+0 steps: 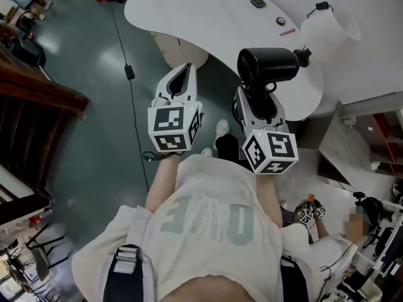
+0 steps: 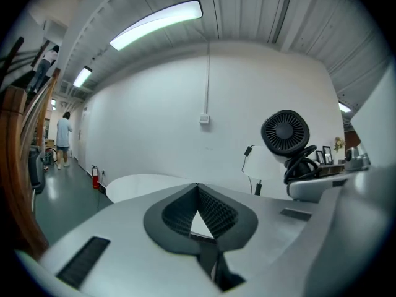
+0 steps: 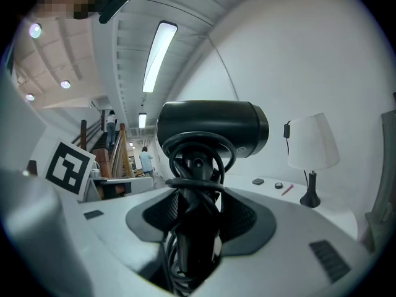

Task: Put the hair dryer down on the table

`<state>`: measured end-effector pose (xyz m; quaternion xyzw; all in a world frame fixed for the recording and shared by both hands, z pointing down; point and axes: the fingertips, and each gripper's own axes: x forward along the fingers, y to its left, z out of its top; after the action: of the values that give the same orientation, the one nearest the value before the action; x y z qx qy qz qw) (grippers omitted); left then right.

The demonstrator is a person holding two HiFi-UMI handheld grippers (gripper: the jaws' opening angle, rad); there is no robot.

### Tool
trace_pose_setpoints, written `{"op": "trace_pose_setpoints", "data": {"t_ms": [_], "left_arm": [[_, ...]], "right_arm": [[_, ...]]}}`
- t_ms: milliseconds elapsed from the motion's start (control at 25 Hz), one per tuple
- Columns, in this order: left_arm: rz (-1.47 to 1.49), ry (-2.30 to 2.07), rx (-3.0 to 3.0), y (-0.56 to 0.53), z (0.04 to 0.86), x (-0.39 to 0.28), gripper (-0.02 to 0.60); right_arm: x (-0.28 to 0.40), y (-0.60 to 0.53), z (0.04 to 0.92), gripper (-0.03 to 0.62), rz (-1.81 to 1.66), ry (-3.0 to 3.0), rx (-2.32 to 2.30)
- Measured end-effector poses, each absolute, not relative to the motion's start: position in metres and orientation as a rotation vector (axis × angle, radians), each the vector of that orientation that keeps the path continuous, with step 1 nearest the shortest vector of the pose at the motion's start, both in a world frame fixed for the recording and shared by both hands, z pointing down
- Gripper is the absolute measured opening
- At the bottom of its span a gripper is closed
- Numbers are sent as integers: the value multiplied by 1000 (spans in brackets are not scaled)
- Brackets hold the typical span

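A black hair dryer (image 1: pixel 267 65) is held upright, its handle wrapped in its own cord and clamped between the jaws of my right gripper (image 1: pixel 258 99). In the right gripper view its barrel (image 3: pixel 213 129) lies crosswise above the right gripper (image 3: pixel 197 193), nozzle toward the lamp. It hangs in the air at the near edge of the white table (image 1: pixel 208 11). My left gripper (image 1: pixel 187 73) is level with it to the left, over the floor, shut and empty. In the left gripper view the left gripper (image 2: pixel 197 187) has its tips touching, and the dryer's rear grille (image 2: pixel 284 133) shows at right.
A lamp with a white shade (image 1: pixel 327 30) stands on the table just beyond the dryer. A small dark object (image 1: pixel 257 2), a round piece (image 1: pixel 281 21) and a pink pen (image 1: pixel 287 32) lie farther back. A power cable (image 1: pixel 129 71) runs across the dark floor at left.
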<state>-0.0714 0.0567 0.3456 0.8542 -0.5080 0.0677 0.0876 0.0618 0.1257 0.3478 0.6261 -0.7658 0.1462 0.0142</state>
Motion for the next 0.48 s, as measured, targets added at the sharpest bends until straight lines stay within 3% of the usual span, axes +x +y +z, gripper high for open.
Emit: {"op": "trace_pose_setpoints", "data": {"t_ms": [480], "left_arm": [[234,-1771,2419,22,344,-109,3]], "right_arm": [[60,50,342,210,377,-2528,1871]]}}
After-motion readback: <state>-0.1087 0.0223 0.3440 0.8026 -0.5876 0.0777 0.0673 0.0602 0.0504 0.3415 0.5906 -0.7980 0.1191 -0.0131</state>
